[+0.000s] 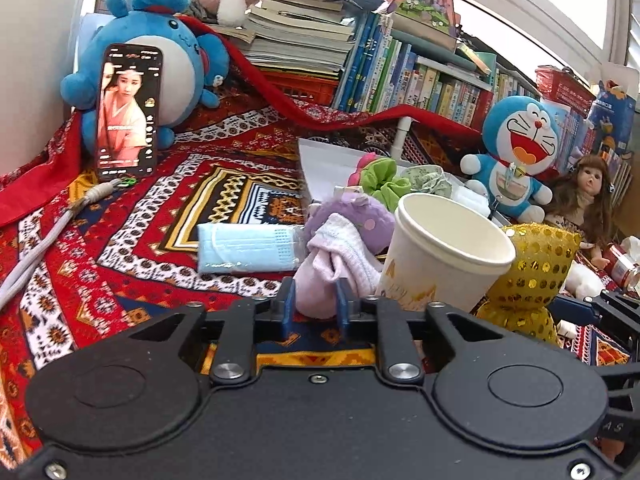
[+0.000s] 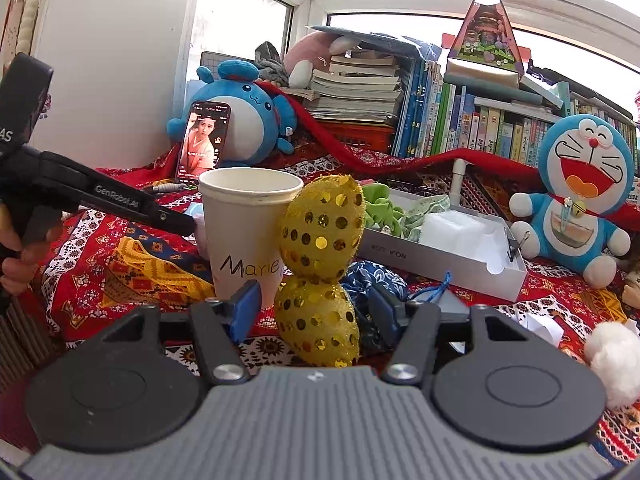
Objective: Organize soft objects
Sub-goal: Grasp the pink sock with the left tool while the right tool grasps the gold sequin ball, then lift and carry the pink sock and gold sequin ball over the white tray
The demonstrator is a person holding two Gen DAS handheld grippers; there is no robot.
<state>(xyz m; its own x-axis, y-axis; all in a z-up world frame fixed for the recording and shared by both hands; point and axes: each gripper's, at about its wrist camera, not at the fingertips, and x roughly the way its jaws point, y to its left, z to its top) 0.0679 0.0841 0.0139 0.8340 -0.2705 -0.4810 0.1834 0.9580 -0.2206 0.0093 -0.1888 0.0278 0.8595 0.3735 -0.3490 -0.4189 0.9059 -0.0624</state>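
The left gripper (image 1: pixel 316 300) is held low and level just left of the paper cup (image 1: pixel 448 252), its two blue fingers drawn close together and pinched on the pale pink sock (image 1: pixel 336 268), which bunches up between them. From the right wrist view this same gripper reaches in from the left, its black finger tip ending just beside the cup's left wall, with the person's left hand (image 2: pixel 14 248) wrapped round its handle. The right gripper (image 2: pixel 316 312) sits in front of the cup and slightly to its right, jaws spread wide, one blue finger close before the cup's base.
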